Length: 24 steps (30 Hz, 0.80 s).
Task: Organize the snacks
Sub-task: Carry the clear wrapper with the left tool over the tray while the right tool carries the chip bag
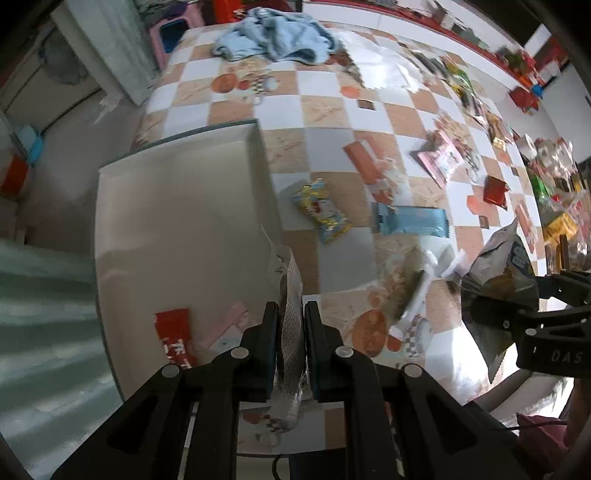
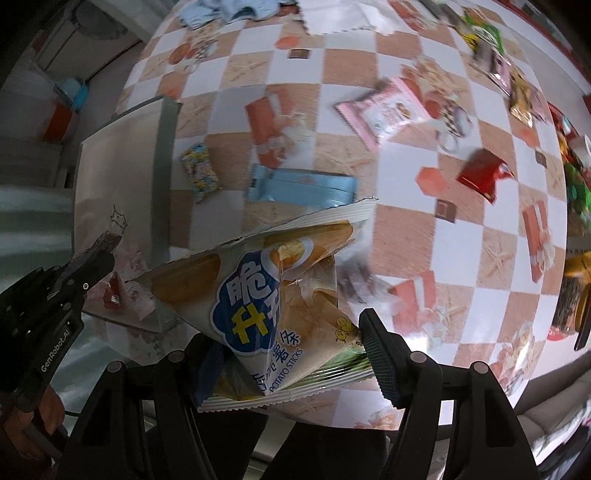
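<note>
My left gripper (image 1: 290, 317) is shut on a thin silvery snack packet (image 1: 291, 332), held over the right edge of a white box (image 1: 177, 206). The box holds a red packet (image 1: 173, 336) and a pink one (image 1: 232, 317). My right gripper (image 2: 291, 332) is shut on a potato sticks bag (image 2: 273, 295), held above the checkered table near the box (image 2: 118, 177). The bag and right gripper show at the right in the left wrist view (image 1: 506, 273). The left gripper shows at the left in the right wrist view (image 2: 99, 254).
Loose snacks lie on the checkered tablecloth (image 1: 332, 92): a yellow-blue packet (image 1: 321, 210), a light blue bar (image 1: 410, 219), an orange packet (image 1: 369, 162), a pink bag (image 2: 384, 109), a red packet (image 2: 484, 173). A blue cloth (image 1: 273, 35) lies at the far end. Several snacks pile at the right edge.
</note>
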Each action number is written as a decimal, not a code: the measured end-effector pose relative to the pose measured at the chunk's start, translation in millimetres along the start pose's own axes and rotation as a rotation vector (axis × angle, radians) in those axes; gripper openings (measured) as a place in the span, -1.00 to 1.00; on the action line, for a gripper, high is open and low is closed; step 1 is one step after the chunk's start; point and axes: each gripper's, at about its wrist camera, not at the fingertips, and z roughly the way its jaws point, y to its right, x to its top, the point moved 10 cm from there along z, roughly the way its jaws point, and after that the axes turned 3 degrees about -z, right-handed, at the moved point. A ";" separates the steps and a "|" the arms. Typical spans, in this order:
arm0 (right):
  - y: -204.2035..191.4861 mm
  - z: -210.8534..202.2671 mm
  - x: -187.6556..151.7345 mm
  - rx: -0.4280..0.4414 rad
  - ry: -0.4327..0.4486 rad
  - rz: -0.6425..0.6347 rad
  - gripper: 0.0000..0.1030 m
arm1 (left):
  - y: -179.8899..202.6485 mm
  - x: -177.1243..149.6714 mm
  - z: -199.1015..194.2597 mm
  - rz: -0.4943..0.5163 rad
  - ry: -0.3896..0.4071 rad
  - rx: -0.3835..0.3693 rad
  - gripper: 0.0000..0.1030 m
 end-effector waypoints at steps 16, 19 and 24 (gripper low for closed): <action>-53.0 5.2 17.4 -0.021 -0.016 -0.109 0.35 | -54.2 -6.4 -3.4 -0.085 0.012 0.000 -0.70; -60.0 5.6 20.9 -0.026 -0.016 -0.120 0.35 | -62.0 -6.6 -3.6 -0.096 0.013 0.000 -0.70; -74.2 8.4 27.7 -0.029 -0.017 -0.133 0.35 | -74.3 -6.4 -2.9 -0.110 0.014 0.000 -0.70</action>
